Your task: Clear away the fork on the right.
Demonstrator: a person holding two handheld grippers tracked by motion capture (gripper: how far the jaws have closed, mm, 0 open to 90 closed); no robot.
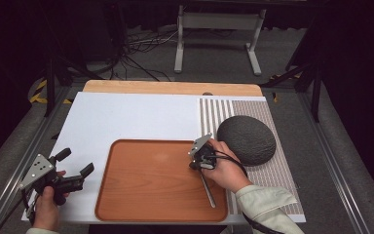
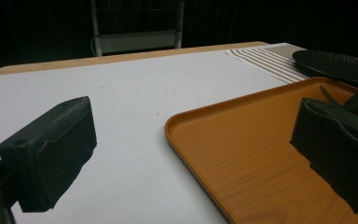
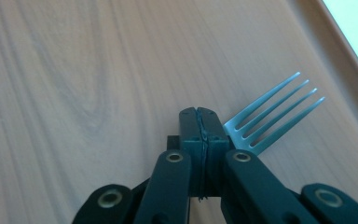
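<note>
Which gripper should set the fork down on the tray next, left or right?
Right. The right gripper is shut on the fork, just above the wooden tray. The left gripper is open, holding nothing, off the tray's left edge.

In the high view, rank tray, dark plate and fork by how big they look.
1. Wooden tray, clearly largest.
2. Dark round plate.
3. Fork, smallest, its head hidden under the right gripper.
</note>
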